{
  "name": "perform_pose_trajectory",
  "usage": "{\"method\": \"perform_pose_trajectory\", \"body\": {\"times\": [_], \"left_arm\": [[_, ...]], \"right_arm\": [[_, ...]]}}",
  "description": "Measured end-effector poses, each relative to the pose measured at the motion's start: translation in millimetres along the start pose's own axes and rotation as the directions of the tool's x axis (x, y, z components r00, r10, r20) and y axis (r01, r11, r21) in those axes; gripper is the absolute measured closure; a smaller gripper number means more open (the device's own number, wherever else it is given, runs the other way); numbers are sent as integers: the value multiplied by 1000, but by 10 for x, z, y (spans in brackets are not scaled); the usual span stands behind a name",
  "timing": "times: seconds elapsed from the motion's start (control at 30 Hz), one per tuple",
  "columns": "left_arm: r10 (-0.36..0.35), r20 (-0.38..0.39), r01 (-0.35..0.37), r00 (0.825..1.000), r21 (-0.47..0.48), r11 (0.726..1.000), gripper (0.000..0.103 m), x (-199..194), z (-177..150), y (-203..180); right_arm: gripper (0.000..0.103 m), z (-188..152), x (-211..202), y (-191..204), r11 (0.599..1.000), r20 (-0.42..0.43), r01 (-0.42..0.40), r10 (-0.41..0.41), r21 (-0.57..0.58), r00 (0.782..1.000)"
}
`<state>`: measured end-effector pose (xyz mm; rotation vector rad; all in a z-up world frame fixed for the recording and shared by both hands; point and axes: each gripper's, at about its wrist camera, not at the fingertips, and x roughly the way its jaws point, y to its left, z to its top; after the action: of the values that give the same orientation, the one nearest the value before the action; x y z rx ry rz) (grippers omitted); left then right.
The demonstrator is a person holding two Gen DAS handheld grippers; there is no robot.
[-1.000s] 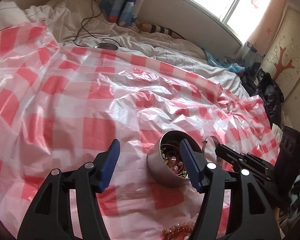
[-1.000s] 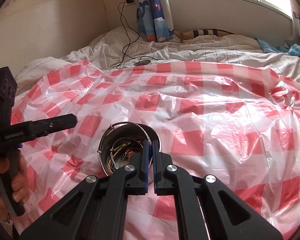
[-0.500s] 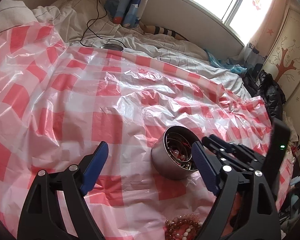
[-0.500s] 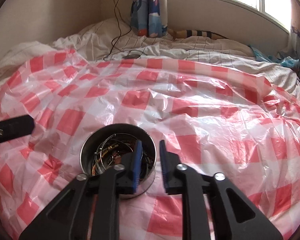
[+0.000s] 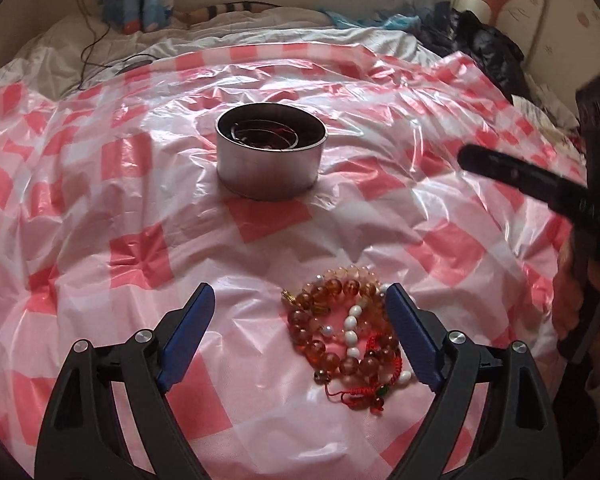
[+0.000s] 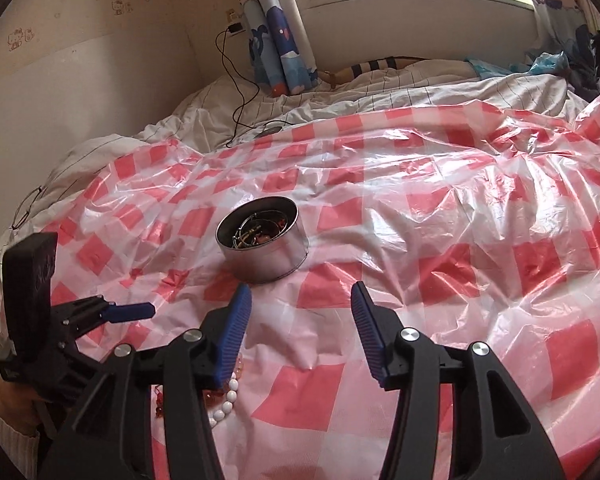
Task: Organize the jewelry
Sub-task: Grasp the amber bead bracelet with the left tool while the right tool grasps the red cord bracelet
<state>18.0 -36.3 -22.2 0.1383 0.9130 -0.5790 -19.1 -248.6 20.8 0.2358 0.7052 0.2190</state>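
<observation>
A round metal tin holding bangles and beads stands on the red-and-white checked plastic sheet. Nearer me lies a heap of amber, white and red bead bracelets. My left gripper hangs open over the heap, which sits by its right finger; the pads do not press on it. In the right wrist view the tin is ahead of my right gripper, whose jaws are opening with nothing between them. A few white beads show under its left finger. The left gripper appears at the left there.
The sheet covers a bed with white bedding. A black cable runs from a wall socket to a dark puck on the bedding. Glasses lie at the left edge. Dark clothes are piled at the far right.
Both grippers have drawn back from the tin. The right one has gone from shut to open, and the left has widened. The bead heap has come fully into the left wrist view.
</observation>
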Motion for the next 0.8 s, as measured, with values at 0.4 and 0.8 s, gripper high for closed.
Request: {"method": "perform_pose_trajectory", "body": {"times": [0.4,0.8], "left_arm": [[-53,-12,53,999,-2,999,40,179,-50,-15],[-99,-31,96,995,-100,990,93,208,-58,131]], "right_arm": [[48,-16,69,42,1000,-7,-25,25,-11,1000],[43,-18,85,104,998,-12,-51,50,-25,999]]}}
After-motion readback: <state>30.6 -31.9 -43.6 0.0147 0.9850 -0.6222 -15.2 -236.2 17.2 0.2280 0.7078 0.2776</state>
